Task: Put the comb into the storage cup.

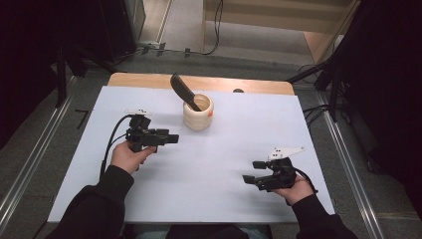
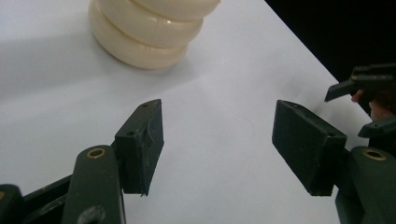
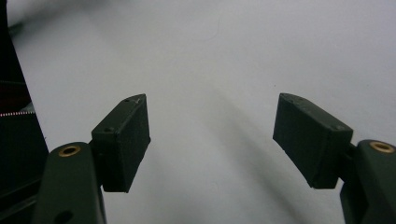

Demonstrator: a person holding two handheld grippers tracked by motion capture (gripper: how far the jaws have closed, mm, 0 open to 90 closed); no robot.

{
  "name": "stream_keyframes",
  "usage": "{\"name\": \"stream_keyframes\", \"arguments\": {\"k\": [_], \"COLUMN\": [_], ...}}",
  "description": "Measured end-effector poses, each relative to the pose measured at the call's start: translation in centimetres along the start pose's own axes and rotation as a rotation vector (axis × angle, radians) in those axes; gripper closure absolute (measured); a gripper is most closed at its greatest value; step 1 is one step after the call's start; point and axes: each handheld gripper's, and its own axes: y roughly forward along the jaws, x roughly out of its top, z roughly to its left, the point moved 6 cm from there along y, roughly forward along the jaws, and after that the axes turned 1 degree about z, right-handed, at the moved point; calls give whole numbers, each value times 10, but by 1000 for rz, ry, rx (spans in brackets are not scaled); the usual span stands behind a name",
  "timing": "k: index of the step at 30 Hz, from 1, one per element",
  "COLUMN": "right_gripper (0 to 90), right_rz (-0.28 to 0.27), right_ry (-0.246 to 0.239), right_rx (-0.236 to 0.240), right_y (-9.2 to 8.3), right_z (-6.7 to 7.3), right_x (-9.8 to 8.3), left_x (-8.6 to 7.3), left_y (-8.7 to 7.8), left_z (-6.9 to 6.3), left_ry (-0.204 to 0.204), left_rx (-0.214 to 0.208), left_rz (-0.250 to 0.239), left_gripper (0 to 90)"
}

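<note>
Cream ribbed holder (image 1: 198, 113), upper centre of frame, already carries the dark spatula (image 1: 183, 91). My left gripper (image 1: 170, 138), jaws spread and empty, sits just left of it; my right gripper (image 1: 250, 172), also released, idles lower right. Little seems left.

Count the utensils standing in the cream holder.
1: a dark spatula leans out of the cream holder toward the table's far left. Anything shorter inside would be hidden.
</note>
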Motion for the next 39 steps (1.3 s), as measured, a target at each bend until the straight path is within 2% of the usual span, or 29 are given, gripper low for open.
{"name": "stream_keyframes", "arguments": {"k": [3, 6, 13, 21, 26, 39], "right_gripper": [252, 252, 252, 241, 241, 232], "right_rz": [0, 0, -7, -7, -7, -5], "right_ry": [2, 3, 8, 13, 14, 14], "right_rx": [1, 0, -1, 1, -2, -5], "right_y": [0, 0, -1, 1, 1, 1], "right_z": [0, 0, 0, -1, -2, -3], "right_x": [0, 0, 1, 0, 0, -1], "left_x": [-6, -12, -21, -35, -43, -65], "left_y": [-2, -5, -16, -24, -32, -52], "left_z": [-1, -4, -12, -18, -21, -23], "left_ry": [7, 9, 32, 58, 90, 101], "left_rx": [5, -9, -21, -23, -7, 21], "left_rz": [14, 24, 10, 24, 23, 27], "left_gripper": [346, 345, 327, 310, 298, 298]}}
